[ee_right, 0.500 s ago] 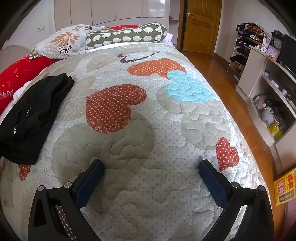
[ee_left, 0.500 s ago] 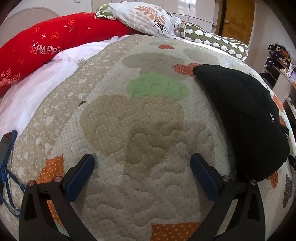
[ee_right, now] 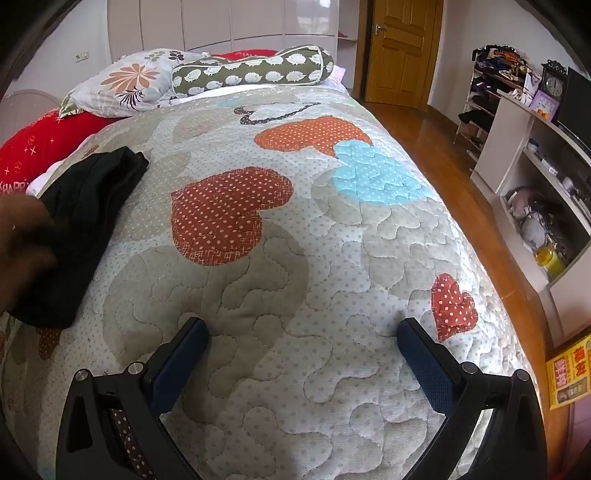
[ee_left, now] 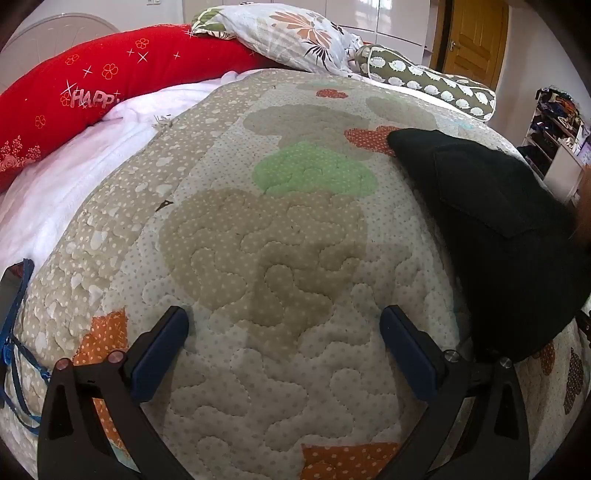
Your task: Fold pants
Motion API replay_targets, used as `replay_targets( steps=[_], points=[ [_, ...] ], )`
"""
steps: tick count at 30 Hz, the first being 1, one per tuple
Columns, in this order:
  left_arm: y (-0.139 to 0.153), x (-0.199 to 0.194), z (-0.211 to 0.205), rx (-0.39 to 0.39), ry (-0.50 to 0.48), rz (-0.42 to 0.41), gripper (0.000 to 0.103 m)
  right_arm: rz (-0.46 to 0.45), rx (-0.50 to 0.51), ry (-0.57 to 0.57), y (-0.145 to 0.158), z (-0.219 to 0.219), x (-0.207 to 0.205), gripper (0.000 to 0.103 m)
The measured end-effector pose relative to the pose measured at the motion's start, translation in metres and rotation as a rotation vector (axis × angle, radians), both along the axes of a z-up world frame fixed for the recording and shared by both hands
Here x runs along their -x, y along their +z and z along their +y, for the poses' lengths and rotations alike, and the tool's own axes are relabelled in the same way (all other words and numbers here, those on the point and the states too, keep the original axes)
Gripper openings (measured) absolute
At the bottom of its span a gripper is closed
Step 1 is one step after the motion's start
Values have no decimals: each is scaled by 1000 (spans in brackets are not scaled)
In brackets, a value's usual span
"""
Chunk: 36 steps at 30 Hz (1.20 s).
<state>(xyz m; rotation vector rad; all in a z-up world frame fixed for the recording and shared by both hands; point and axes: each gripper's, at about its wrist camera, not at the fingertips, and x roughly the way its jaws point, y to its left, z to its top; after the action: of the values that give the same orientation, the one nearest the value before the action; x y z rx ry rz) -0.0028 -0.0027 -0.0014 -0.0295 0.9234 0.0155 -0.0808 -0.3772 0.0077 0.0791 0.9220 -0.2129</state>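
Observation:
Black pants point(ee_left: 491, 236) lie in a folded bundle on the quilted bedspread point(ee_left: 266, 258), at the right of the left wrist view. In the right wrist view the same pants point(ee_right: 81, 229) lie at the left, partly behind a blurred hand point(ee_right: 22, 243) at the frame's edge. My left gripper point(ee_left: 284, 332) hovers open over bare quilt, left of the pants, nothing between its blue pads. My right gripper point(ee_right: 303, 343) is open too, over quilt point(ee_right: 295, 258) to the right of the pants, not touching them.
A red long pillow point(ee_left: 110, 77), a floral pillow point(ee_left: 288, 33) and a patterned bolster point(ee_right: 251, 70) lie at the bed's head. White sheet point(ee_left: 74, 173) shows at the left. The bed's right edge drops to wooden floor point(ee_right: 458, 170), with shelves point(ee_right: 535, 177) and a door point(ee_right: 399, 48) beyond.
A blurred hand has come into the left edge of the right wrist view, and shows at the right edge of the left wrist view. Both grippers stay where they were.

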Motion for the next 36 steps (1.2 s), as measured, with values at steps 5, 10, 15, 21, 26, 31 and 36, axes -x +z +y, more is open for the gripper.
replay_targets(
  steps=[5,10,15,21,26,31,36],
  points=[
    [0,0,0,-1,0,0,103,0,0,0,0,0,0,103],
    [0,0,0,-1,0,0,103,0,0,0,0,1,0,103],
    [0,0,0,-1,-1,0,103,0,0,0,0,1,0,103],
    [0,0,0,-1,-1,0,103,1,0,0,-1,1,0,103],
    [0,0,0,-1,-1,0,103,0,0,0,-1,1,0,103],
    [0,2,-1,-2,-1,0,103,0,-1,0,0,0,1,103],
    [0,3,-1,-3,-1,0,103,0,-1,0,0,0,3,103]
  ],
)
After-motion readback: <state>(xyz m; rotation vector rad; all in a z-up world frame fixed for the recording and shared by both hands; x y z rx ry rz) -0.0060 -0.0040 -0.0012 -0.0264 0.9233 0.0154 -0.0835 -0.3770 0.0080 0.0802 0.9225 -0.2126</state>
